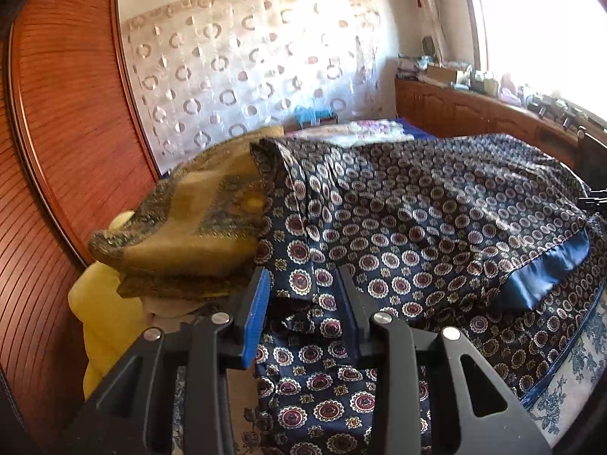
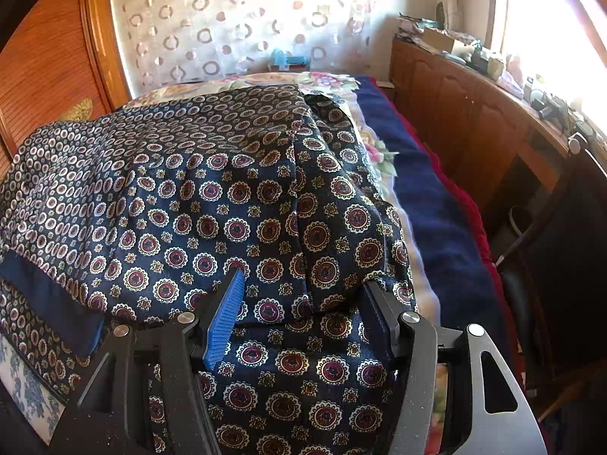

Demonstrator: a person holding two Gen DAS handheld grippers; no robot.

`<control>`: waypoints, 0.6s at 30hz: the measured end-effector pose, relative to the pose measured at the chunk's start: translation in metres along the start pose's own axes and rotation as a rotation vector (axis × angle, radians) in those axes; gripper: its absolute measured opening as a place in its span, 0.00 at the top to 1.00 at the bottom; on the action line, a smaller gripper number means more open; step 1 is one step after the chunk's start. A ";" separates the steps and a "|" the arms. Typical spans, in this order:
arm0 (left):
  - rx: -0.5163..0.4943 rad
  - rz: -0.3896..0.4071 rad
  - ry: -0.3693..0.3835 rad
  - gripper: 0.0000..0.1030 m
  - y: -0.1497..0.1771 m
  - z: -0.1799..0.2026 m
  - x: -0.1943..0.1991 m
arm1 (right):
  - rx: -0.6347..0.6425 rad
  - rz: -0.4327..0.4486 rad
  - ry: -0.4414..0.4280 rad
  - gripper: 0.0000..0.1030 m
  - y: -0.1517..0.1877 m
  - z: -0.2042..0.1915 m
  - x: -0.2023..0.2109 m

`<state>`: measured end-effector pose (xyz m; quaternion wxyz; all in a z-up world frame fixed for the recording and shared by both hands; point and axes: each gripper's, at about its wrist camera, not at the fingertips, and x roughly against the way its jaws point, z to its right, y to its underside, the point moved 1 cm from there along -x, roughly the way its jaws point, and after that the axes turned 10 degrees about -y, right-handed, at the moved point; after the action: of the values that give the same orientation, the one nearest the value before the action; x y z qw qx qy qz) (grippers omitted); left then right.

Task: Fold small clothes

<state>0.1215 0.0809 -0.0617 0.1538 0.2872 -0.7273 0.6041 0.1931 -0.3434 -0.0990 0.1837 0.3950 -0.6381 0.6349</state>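
Both tongs, left (image 1: 303,314) and right (image 2: 303,303), stand open and empty over the patterned navy garment (image 2: 212,204) on the bed (image 2: 428,197); its slippery folds could slide apart if pinched unevenly.

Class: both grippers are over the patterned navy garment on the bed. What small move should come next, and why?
Probably close both grippers on the cloth. The left gripper and right gripper are both open, each straddling a raised fold of the navy garment, gripping nothing yet. Getting a hold at both points seems needed before the fabric can be lifted and folded over.
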 end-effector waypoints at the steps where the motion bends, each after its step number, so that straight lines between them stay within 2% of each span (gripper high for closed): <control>1: 0.003 -0.019 0.011 0.67 0.000 0.000 -0.003 | 0.000 0.000 0.000 0.41 0.000 0.000 0.000; 3: 0.001 -0.051 0.023 0.67 -0.001 -0.001 -0.009 | 0.000 0.000 0.000 0.41 0.000 0.000 0.000; 5: -0.019 -0.079 0.005 0.67 -0.001 0.001 -0.016 | 0.000 0.000 0.000 0.41 0.000 0.000 0.000; 10: -0.070 -0.118 0.002 0.66 0.000 0.008 -0.029 | 0.000 0.000 0.000 0.41 0.000 0.000 0.000; 14: -0.087 -0.125 -0.030 0.67 -0.001 0.010 -0.038 | 0.000 0.001 0.000 0.41 0.000 0.000 0.000; 16: -0.074 -0.108 -0.036 0.89 -0.003 0.007 -0.036 | 0.000 0.001 0.000 0.41 0.000 0.000 0.000; 18: -0.034 -0.100 -0.013 0.99 -0.006 0.000 -0.033 | 0.000 0.001 0.000 0.41 0.001 0.000 0.000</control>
<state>0.1512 0.0884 -0.0759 0.1838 0.3243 -0.7234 0.5811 0.1926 -0.3432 -0.0993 0.1834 0.3948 -0.6381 0.6351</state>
